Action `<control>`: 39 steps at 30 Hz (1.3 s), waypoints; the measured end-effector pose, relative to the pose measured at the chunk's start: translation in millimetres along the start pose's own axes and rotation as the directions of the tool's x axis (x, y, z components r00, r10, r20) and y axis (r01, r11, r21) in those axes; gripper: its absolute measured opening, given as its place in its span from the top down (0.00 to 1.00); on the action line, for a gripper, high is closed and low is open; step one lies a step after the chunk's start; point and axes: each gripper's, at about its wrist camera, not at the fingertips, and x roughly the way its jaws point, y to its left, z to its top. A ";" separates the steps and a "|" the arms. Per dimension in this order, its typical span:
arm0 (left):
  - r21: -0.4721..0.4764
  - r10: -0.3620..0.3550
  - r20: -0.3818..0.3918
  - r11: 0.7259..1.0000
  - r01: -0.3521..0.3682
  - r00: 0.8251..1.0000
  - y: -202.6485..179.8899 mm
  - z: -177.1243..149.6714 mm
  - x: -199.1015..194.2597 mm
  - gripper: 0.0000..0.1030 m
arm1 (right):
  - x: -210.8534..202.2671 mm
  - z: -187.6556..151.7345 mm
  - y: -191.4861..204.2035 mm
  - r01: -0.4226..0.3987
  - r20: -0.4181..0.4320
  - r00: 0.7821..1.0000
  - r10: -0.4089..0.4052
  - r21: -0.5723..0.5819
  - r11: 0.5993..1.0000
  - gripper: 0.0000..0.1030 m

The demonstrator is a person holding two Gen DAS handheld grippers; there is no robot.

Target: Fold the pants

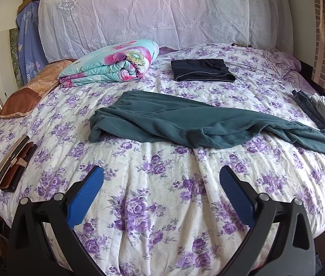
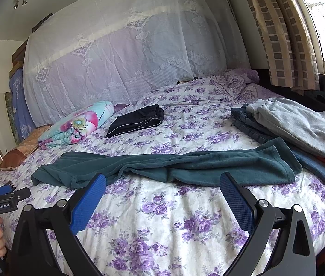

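Bed [image 1: 162, 207] with a white quilt printed in purple roses, carrying all items. Teal fleece pants [image 1: 185, 124], unfolded and rumpled, lie stretched across the middle of the bed, waistband end toward the left, leg ends toward the right edge. Folded dark navy pants with a pale piping stripe [image 1: 201, 70] sit farther back, well apart from the teal pair. Rolled floral blanket in turquoise and pink [image 1: 109, 65] rests at the back left, beside a brown and tan pillow [image 1: 24, 99]. Pile of clothing at the right edge: grey fleece garment [image 2: 300, 124] on top of blue denim [image 2: 247, 124]. Brown wallet-like cases [image 1: 12, 163] lie at the left edge. White lace curtain [image 1: 150, 11] hangs behind the bed. Left hand-held gripper [image 1: 161, 177], blue-padded fingers spread wide, empty, above bare quilt near the pants. Right hand-held gripper [image 2: 162, 184], likewise spread wide and empty, its fingertips just before the front edge of the teal pants.
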 end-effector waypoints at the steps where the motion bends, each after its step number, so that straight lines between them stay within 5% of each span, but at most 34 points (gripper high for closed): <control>1: 0.000 -0.001 0.000 1.000 0.001 1.000 0.6 0.4 0.2 0.04 | -0.1 0.1 0.2 0.000 0.000 1.000 0.000 0.000 1.000 0.03; 39: -0.008 -0.004 -0.007 1.000 0.004 1.000 2.9 -2.2 -0.1 0.04 | 0.3 -0.4 0.4 -0.008 -0.002 1.000 0.008 -0.001 1.000 0.03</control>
